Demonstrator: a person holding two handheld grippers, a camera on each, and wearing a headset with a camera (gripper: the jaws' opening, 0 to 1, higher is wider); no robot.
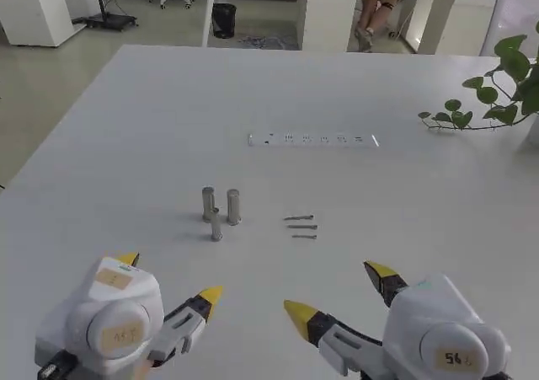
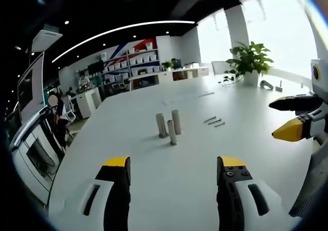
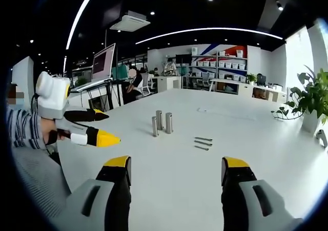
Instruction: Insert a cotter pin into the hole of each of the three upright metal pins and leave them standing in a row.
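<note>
Beside the metal pins (image 1: 233, 206) lie cotter pins (image 1: 301, 226); power strip (image 1: 313, 140) beyond.

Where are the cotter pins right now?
In the head view, the three cotter pins lie on the table, just right of the upright metal pins.

Upright on the table (image 1: 126, 144), about mid-width: three pins (image 1: 233, 206) in a tight cluster, two side by side at the back, the third just in front, between them. Right of the pins, near but apart: three cotters (image 1: 302, 226) lying flat, one before another. Well behind the pins, slightly right: a power strip (image 1: 313, 139) lying crosswise. Far right and behind the pins, at the table's edge: a plant (image 1: 505, 77). In front of the pins, well apart: left gripper (image 1: 168, 277) to the left, right gripper (image 1: 338, 291) to the right. Beyond the table's far edge, behind the pins: a bin (image 1: 224, 19) on the floor.
</note>
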